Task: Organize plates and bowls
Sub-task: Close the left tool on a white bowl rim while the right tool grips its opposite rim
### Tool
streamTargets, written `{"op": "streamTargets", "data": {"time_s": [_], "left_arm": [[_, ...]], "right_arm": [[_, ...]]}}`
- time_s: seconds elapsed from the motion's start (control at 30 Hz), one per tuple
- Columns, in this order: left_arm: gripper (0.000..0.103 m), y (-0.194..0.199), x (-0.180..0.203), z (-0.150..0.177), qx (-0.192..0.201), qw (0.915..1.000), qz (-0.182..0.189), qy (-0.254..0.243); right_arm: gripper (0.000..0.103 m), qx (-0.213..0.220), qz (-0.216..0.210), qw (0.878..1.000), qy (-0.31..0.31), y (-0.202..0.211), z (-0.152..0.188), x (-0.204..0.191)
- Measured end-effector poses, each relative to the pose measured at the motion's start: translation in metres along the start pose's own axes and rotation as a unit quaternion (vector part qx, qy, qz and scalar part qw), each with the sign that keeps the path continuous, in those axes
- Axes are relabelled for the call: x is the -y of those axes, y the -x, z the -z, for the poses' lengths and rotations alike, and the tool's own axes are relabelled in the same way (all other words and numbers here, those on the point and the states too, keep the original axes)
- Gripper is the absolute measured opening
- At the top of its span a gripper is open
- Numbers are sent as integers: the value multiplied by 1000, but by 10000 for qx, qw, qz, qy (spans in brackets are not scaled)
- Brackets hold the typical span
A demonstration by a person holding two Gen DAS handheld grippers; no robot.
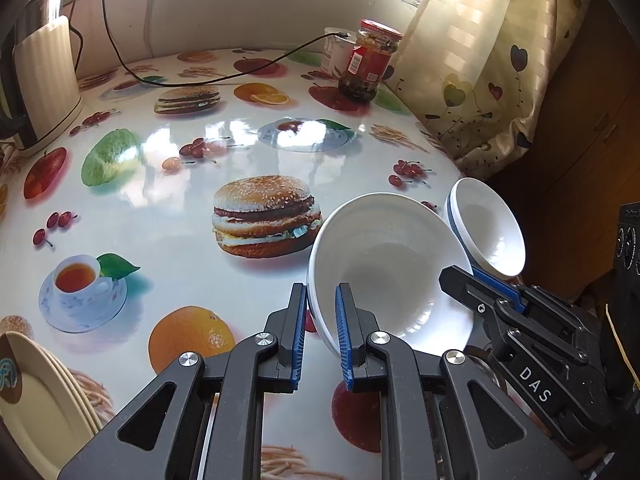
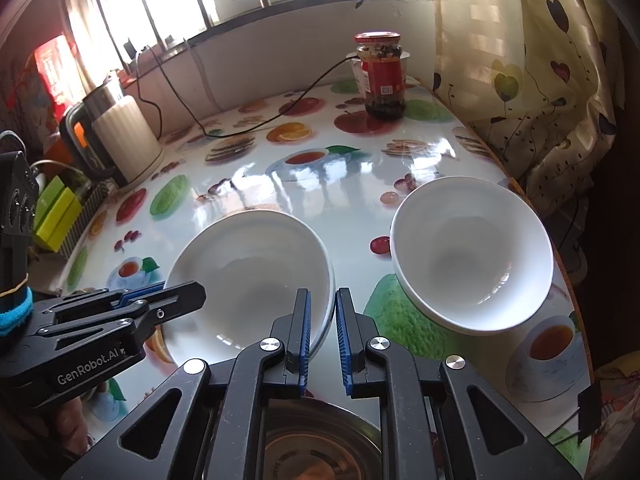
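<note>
White glazed bowl (image 1: 384, 264) is stiff, slick, chippable; left hand-held gripper (image 1: 320, 336) and right hand-held gripper (image 2: 322, 338) both clamp its rim, opposite sides

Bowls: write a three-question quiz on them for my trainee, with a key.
1. True or false: the left tool and the right tool grip the same bowl.
2. In the right wrist view, where does the other bowl stand relative to the gripped one? A. To its right, apart. B. To its left, touching. C. Nested inside it.
3. Fill in: the jar at the far end of the table has a ___ lid.

Key: 1 true; 2 A; 3 red.
</note>
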State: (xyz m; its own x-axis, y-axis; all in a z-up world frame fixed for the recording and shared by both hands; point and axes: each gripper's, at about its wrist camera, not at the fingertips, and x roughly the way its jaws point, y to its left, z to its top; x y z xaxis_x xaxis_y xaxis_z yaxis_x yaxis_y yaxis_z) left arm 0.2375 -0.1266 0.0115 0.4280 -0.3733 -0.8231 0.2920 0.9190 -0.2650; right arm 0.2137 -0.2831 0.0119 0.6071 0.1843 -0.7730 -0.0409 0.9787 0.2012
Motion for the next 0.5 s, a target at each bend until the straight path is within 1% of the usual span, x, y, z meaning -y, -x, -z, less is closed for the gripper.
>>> {"op": "streamTargets", "data": {"time_s": [0.23,0.5], "left_arm": [[15,10,7,-1,123,9999,-14,-93],[15,28,14,-1,292,9995,57,-138]], "right_arm": [[13,101,-33,9999,-63,8,0,4],[13,270,-51,9996,-108,25,0,3]]}}
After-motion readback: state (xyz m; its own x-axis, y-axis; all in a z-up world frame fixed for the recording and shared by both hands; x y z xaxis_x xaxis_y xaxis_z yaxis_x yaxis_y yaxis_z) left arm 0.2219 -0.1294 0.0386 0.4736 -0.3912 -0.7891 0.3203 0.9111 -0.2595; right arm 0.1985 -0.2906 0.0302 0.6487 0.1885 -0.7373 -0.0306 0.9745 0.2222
